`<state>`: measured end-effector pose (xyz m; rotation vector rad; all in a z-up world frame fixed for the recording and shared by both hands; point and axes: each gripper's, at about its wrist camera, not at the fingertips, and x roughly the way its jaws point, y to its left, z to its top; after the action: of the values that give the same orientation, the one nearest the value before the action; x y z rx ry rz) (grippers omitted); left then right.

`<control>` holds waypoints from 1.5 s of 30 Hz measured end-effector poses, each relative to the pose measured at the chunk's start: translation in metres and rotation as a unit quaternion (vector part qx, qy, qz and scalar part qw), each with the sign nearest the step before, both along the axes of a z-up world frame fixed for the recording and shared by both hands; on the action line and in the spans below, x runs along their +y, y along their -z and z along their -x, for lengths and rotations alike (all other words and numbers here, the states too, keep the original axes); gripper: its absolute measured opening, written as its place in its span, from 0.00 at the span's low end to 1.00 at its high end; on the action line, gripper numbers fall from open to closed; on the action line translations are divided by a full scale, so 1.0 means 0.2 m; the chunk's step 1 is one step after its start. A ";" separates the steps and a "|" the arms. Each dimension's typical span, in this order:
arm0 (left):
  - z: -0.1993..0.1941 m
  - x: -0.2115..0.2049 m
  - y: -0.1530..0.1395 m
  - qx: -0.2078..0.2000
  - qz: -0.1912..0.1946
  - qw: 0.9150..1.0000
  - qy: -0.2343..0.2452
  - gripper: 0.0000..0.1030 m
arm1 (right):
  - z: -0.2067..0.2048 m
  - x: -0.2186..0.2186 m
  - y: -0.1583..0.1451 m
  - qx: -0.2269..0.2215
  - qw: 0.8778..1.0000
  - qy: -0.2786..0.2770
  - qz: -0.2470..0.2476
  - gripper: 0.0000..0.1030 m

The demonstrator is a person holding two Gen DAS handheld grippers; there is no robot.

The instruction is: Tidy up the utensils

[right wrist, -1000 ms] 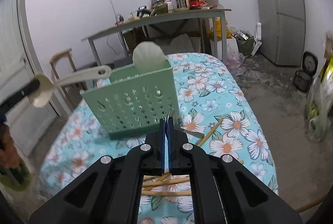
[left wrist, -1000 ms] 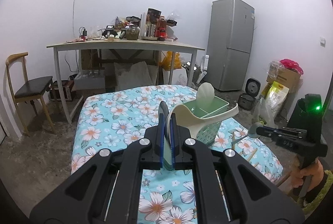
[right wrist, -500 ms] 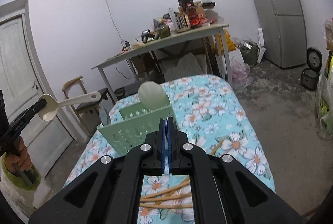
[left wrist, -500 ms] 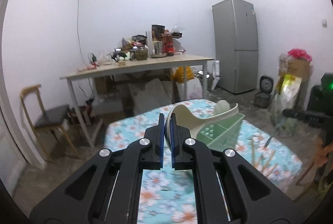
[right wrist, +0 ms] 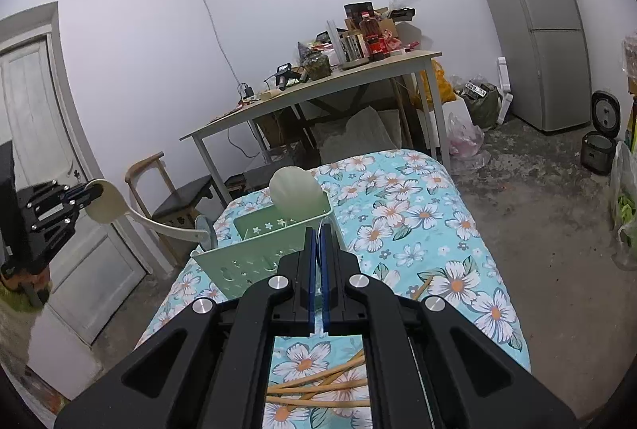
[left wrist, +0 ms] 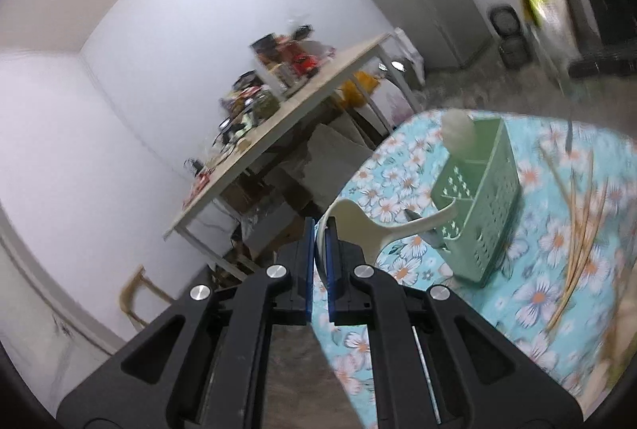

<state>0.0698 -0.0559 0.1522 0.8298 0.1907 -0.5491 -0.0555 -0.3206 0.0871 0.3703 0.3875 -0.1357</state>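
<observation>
Rolled left tongs (left wrist: 318, 241) clamp the cream spoon (left wrist: 360, 230) bowl.

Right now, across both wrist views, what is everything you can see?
pale green perforated plastic caddy: one, green, on floral cloth
pale shell-shaped plastic scoop: one, off-white, upright in caddy
cream plastic rice spoon: one, cream, held above caddy's edge
wooden chopsticks: several, tan, loose beside caddy
thin metal utensil: one, grey, blurred, in right tool
floral cloth: one, turquoise, covering near table
cluttered wood-topped table: one, behind
wooden chair: one, by door
grey fridge: one, corner
left tool: black, shut on spoon's bowl
right tool: black, shut
</observation>
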 end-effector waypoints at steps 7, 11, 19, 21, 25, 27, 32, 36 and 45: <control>-0.07 -0.22 0.09 0.004 -0.097 0.995 0.018 0.04 | 0.00 -0.02 0.02 0.003 1.000 0.003 -0.007 0.02; -0.14 -0.28 0.09 0.047 -0.091 0.994 0.022 0.08 | 0.01 -0.05 0.04 0.002 1.000 0.006 -0.011 0.02; -0.24 -0.22 0.01 0.135 0.025 0.991 0.012 0.35 | 0.03 -0.08 -0.01 -0.005 1.000 0.013 -0.001 0.02; -0.27 -0.18 -0.01 0.153 0.062 0.986 0.006 0.36 | 0.04 -0.08 -0.04 -0.011 1.000 0.013 0.005 0.02; -0.32 -0.04 -0.05 0.189 0.163 0.968 -0.011 0.43 | 0.04 -0.07 -0.13 -0.032 0.999 0.012 0.020 0.02; -0.33 0.05 -0.04 0.213 0.209 0.954 -0.021 0.45 | 0.05 -0.07 -0.19 -0.047 0.998 0.010 0.027 0.02; -0.31 0.26 0.11 0.270 0.299 0.914 -0.040 0.59 | 0.03 -0.07 -0.40 -0.101 0.994 -0.019 0.026 0.02; -0.29 0.32 0.30 0.306 0.307 0.899 -0.057 0.62 | -0.03 -0.02 -0.54 -0.130 0.990 -0.050 0.035 0.02; -0.22 0.35 0.73 0.339 0.289 0.887 -0.117 0.63 | -0.22 0.10 -0.58 -0.127 0.987 -0.095 0.030 0.02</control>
<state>0.1142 0.0151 0.0071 -0.0006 0.7223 -0.6067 -0.0118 -0.3008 0.2038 0.2848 0.1642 0.0852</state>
